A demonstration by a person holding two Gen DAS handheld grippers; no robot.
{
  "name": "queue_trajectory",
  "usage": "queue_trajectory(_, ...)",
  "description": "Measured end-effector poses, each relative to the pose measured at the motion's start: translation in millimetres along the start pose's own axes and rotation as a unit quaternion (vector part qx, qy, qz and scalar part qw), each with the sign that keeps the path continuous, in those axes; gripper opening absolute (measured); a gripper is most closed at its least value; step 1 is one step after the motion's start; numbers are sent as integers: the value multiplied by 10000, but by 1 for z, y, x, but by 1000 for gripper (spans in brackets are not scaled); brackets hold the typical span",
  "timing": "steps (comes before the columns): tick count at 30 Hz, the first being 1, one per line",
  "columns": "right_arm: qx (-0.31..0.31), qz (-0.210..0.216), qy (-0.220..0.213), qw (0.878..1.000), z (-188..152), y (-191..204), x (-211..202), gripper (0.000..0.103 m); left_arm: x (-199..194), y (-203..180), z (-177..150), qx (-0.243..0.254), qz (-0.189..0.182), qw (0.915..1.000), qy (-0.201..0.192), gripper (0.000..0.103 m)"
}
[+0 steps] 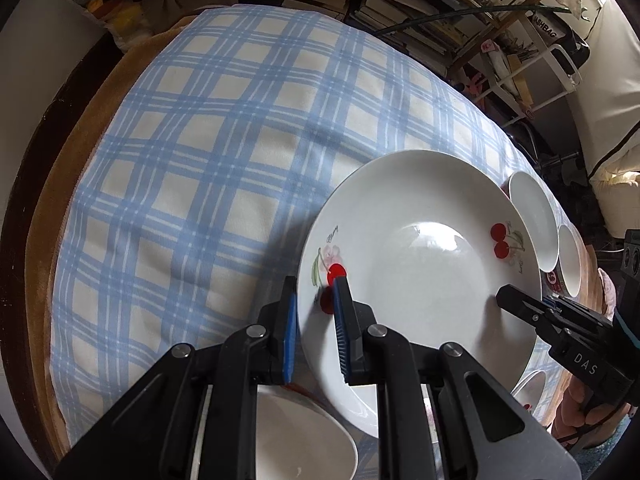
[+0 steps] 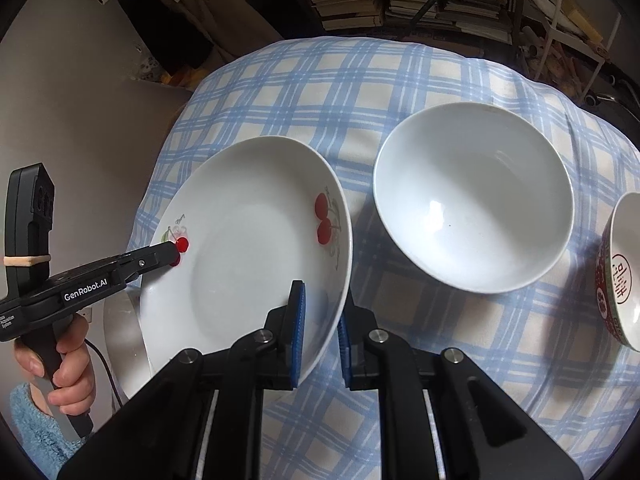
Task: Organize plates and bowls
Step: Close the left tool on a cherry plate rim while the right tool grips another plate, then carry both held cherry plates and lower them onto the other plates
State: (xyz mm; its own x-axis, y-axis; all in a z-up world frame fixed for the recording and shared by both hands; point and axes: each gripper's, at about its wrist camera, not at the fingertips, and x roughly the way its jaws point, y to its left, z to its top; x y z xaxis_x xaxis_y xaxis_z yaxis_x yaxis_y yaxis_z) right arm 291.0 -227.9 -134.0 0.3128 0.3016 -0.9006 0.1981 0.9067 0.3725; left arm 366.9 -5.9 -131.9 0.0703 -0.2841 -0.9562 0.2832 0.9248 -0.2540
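- White deep plate (image 2: 248, 240) with red cherry prints on opposite sides of its rim, tilted, filling lower centre-left of the right wrist view; held at both rims by tongs.
- Plain white bowl (image 2: 474, 196), upright and empty, centre right of the same view, on the checked surface, just beside the plate.
- Red-patterned bowl (image 2: 622, 276) with white inside, cut off at the right edge, tilted on its side.
- Another white dish (image 1: 304, 444), partly hidden, bottom centre of the left wrist view, under the plate's near edge.
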Motion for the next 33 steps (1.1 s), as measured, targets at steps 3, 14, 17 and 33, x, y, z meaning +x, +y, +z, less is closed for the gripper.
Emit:
queue_trajectory(3, -8, 9, -56, 10000, -8, -5, -11, 16, -8, -10, -8, 113, 55, 9999, 42, 16)
queue_trajectory(14, 190, 39, -187, 9996, -40, -33, -54, 16, -36, -63, -44, 567, 140, 9983, 42, 16)
queue_trajectory(17, 277, 70, -253, 9993, -51, -44, -66, 16, -44, -79, -53, 649, 171, 9977, -26, 16)
queue_trajectory(33, 491, -63, -362, 9981, -136, -106, -120, 16, -38, -154, -126, 1130, -64, 9934, 194, 16)
